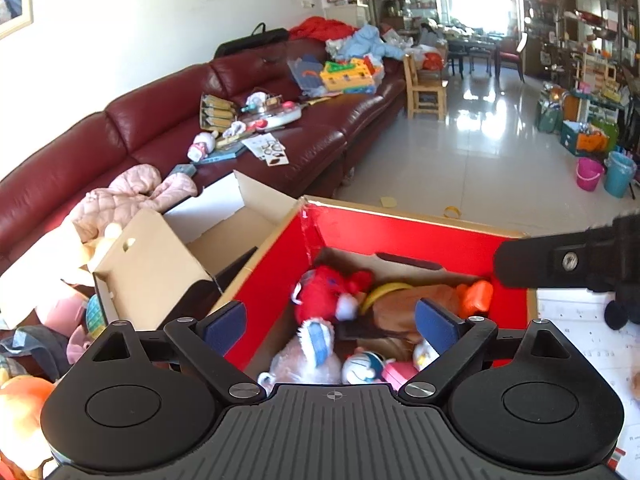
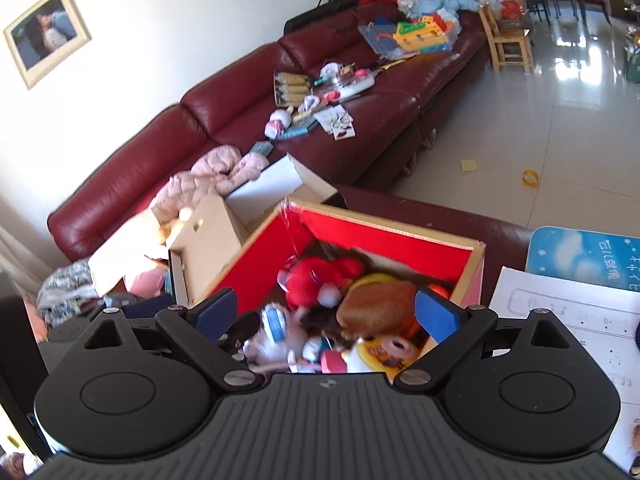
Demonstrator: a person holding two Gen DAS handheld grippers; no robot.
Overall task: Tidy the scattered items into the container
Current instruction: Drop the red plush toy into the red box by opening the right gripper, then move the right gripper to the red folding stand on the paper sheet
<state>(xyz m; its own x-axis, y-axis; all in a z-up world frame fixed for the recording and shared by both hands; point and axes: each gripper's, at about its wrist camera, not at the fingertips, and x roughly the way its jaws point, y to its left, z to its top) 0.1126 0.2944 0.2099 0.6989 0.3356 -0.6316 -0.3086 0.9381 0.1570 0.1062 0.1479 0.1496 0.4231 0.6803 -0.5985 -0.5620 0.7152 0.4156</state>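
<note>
You hold both grippers over a cardboard box with a red lining, which serves as the container. The left gripper has its jaws spread wide with nothing between them; the right gripper is the same, wide and empty. Below them the box already holds a heap of soft toys: a red plush, a brown plush, a white fluffy toy and a small blue-and-white figure.

This looks like the moment just after a drop, with both hands free, so the step in hand is going for more. Scattered things remain on the dark red sofa: a pink quilted jacket, a small doll, papers and a pile of coloured blocks.

To leave, lift above the box rim first. An empty white box stands just beside the red one on the left, its flap raised. Sheet music lies to the right. The tiled floor beyond is open.
</note>
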